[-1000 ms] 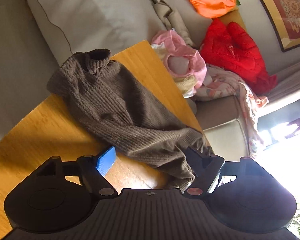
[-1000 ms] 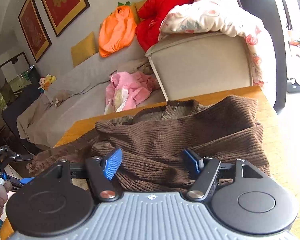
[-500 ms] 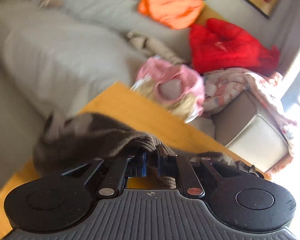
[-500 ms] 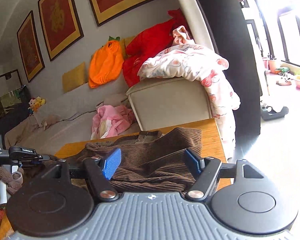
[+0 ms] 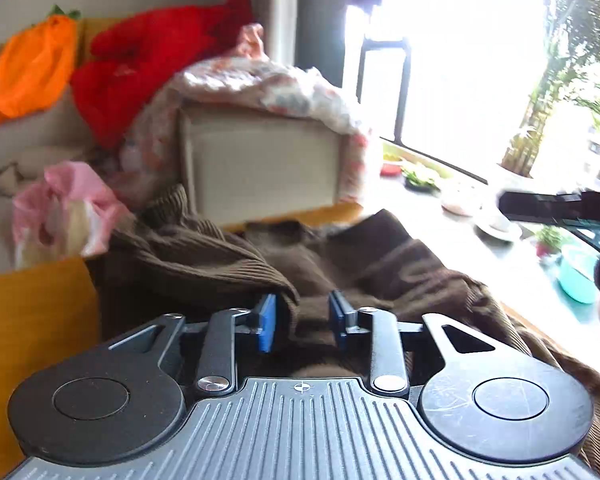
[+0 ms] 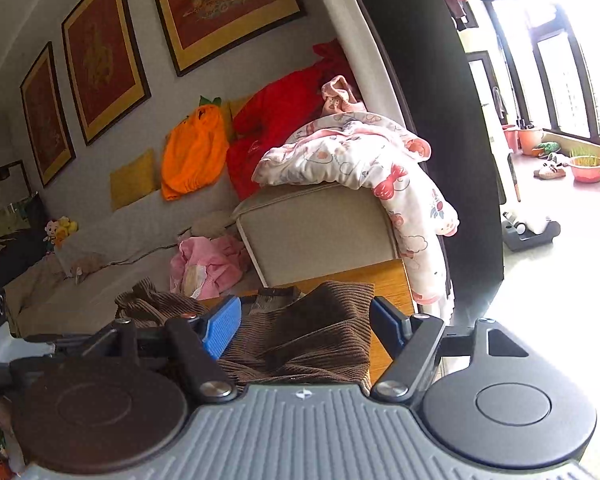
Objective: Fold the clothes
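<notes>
A brown ribbed sweater point(image 5: 204, 256) lies bunched on the wooden table point(image 5: 32, 320). My left gripper point(image 5: 302, 320) has its blue pads point(image 5: 267, 322) partly apart, with a fold of the sweater between them. In the right wrist view the sweater point(image 6: 312, 336) lies folded over near the table's right edge point(image 6: 396, 276). My right gripper point(image 6: 306, 326) is open just above the sweater and holds nothing. The right gripper's body also shows at the right edge of the left wrist view point(image 5: 556, 204).
A beige sofa point(image 6: 320, 228) stands behind the table, piled with a floral blanket point(image 6: 364, 156), a red garment point(image 6: 276, 120), an orange garment point(image 6: 192, 156) and pink clothes point(image 6: 208, 264). A bright window and plants are at the right.
My left gripper closed on the sweater's fabric and swung right, carrying it across; its pads have now eased apart. My right gripper stayed open and lifted back from the sweater.
</notes>
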Demonstrator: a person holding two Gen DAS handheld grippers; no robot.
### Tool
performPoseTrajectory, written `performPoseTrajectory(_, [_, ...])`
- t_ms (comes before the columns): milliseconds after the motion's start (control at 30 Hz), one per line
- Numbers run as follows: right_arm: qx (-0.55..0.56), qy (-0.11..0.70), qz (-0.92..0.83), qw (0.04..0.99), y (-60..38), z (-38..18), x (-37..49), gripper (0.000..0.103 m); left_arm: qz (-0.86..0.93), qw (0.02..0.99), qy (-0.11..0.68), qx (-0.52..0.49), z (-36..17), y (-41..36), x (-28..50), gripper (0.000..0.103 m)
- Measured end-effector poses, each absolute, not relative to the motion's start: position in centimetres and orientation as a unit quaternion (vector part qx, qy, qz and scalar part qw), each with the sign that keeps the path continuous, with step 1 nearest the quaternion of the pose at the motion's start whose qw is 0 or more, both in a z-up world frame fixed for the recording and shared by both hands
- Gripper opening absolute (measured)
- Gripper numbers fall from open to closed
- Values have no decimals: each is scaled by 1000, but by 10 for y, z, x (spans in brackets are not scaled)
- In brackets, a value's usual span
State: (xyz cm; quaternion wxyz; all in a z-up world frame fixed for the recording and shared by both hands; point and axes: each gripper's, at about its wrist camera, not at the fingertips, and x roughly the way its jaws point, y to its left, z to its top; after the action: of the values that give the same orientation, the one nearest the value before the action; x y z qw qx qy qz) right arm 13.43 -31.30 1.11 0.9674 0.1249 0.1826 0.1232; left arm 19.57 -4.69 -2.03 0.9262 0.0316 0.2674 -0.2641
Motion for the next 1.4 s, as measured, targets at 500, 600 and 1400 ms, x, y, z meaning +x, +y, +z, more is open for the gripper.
performPoseTrajectory(500, [-43,215,222,950,-195,22,186,73,-257,914,291,-121,-22,44,148,101])
performPoseTrajectory(600, [-92,234,248,936,-153,15,201,73,-203,915,294,-190,-21,88,148,101])
performPoseTrajectory(1400, [-73,268,79,957,-232,-2,224,70,-231,905,308,-179,-12,66,168,103])
